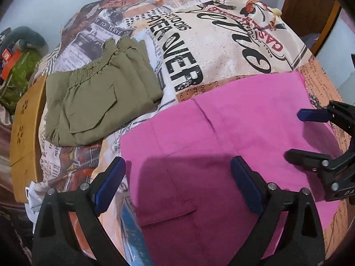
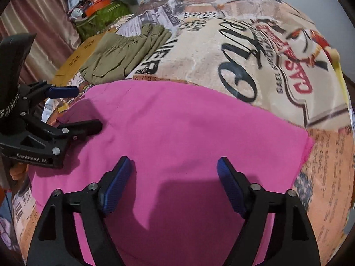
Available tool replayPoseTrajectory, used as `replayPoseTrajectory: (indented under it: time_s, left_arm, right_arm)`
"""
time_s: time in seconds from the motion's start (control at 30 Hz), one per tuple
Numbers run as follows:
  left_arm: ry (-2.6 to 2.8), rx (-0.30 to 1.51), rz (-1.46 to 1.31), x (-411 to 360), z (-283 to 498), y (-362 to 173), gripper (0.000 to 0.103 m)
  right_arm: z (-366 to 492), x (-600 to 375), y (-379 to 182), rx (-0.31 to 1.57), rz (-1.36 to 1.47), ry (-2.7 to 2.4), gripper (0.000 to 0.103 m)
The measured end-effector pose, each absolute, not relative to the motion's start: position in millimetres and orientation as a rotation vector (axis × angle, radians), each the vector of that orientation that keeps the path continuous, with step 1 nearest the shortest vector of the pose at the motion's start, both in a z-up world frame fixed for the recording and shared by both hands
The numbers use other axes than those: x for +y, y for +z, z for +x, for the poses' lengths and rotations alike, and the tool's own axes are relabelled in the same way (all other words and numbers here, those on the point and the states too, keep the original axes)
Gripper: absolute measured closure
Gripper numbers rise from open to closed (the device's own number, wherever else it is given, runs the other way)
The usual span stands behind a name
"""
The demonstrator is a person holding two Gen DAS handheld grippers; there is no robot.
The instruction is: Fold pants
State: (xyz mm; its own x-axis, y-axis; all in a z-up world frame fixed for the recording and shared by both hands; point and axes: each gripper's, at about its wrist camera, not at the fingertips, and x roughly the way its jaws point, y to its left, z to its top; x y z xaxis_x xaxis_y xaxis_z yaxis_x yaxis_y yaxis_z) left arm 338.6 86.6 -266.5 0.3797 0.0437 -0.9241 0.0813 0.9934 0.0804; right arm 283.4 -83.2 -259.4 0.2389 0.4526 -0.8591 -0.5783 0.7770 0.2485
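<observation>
Pink pants (image 1: 221, 137) lie folded flat on the printed bedspread (image 1: 221, 51); they also fill the right wrist view (image 2: 188, 133). My left gripper (image 1: 177, 170) is open and empty, just above the pants' left part near a pocket flap. It shows at the left of the right wrist view (image 2: 82, 108). My right gripper (image 2: 174, 168) is open and empty over the middle of the pants. It shows at the right edge of the left wrist view (image 1: 295, 133).
Olive-green folded pants (image 1: 99, 97) lie at the far left of the bed, also in the right wrist view (image 2: 124, 53). A wooden board (image 1: 24, 128) edges the bed on the left. Clutter with a green bag (image 2: 99, 15) sits beyond it. A curtain (image 2: 33, 22) hangs left.
</observation>
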Motion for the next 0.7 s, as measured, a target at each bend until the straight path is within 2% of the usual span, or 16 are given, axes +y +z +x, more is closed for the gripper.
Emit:
replayPoseTrajectory:
  time_s: [0.7]
  left_arm:
    - [0.039, 1.109, 0.084, 102, 260, -238, 0.004]
  right_arm:
    - [210, -127, -241, 1.083, -0.133, 0.591, 0.024]
